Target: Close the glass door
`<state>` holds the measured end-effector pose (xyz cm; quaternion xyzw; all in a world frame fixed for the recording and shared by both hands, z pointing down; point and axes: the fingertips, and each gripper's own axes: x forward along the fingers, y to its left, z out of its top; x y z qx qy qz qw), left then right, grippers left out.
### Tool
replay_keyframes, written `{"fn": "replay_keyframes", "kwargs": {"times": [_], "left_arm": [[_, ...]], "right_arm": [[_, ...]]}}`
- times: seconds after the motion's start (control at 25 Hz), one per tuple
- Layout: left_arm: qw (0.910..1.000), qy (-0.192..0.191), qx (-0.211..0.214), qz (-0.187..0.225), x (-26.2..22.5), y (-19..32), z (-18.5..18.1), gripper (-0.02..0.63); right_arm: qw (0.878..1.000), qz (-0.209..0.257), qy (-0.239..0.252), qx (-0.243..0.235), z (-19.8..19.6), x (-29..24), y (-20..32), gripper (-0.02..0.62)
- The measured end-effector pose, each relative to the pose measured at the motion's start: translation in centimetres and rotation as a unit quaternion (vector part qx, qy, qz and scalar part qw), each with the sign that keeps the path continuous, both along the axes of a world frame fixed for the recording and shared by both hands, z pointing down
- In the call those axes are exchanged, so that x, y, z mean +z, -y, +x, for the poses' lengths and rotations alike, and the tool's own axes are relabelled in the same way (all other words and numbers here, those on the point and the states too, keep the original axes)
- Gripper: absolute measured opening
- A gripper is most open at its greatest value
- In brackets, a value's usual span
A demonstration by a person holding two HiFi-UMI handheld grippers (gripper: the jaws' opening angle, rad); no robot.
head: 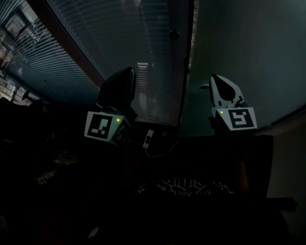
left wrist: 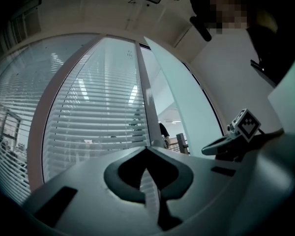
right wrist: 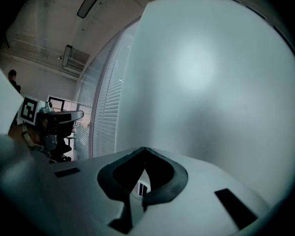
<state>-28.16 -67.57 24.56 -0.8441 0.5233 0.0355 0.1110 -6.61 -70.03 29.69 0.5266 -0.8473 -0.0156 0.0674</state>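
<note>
I hold both claws up side by side, facing the glass wall. The head view is very dark, so I go mostly by the two gripper views.

My left claw (head: 127,73) is closed, its jaws meeting tip to tip with nothing between them. Straight ahead of it and off to its left hang the blinds (left wrist: 88,122) behind glass. Just right of its tips rises the frame (left wrist: 143,102), a pale upright post.

My right claw (head: 218,79) is closed too, its jaws together at the tips and empty. The door (right wrist: 211,82), a frosted pane, stands right in front of this claw and fills nearly all of its view. I cannot tell whether the tips touch the pane or stop just short of it.

From the left claw the door lies ahead and to the right, swung at an angle away from the frame. There is an open gap between the two, so it is not shut yet. Through that gap, well beyond the left claw's tips, I see a lit room with a person (left wrist: 163,131) standing far off.

Each claw carries its cube behind the jaws, on my side: the left cube (head: 102,126) and the right cube (head: 238,119) both face up toward my head. The right claw shows at the right edge of the left gripper view, and the left claw at the left edge of the right gripper view, the two apart from each other
</note>
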Motion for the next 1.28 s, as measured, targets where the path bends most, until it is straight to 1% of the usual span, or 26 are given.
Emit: {"fn": "replay_keyframes", "kwargs": {"times": [0.44, 0.72, 0.92, 1.28], "left_arm": [[0.9999, -0.006, 0.004, -0.007, 0.6, 3.4, -0.6, 0.002], [0.9999, -0.008, 0.005, -0.014, 1.1, 4.6, -0.7, 0.002], [0.9999, -0.006, 0.005, -0.015, 2.5, 5.2, -0.7, 0.002], [0.9997, -0.009, 0.005, -0.022, 1.1, 6.5, -0.7, 0.002]], "right_arm": [[1.000, -0.002, 0.005, 0.018, -0.1, 0.3, 3.3, 0.003], [1.000, -0.002, 0.009, 0.025, -0.2, 0.3, 4.8, 0.003], [0.999, -0.002, 0.012, 0.030, -0.2, 1.7, 5.8, 0.003], [0.999, -0.002, 0.012, 0.042, -0.1, -0.3, 7.5, 0.003]]}}
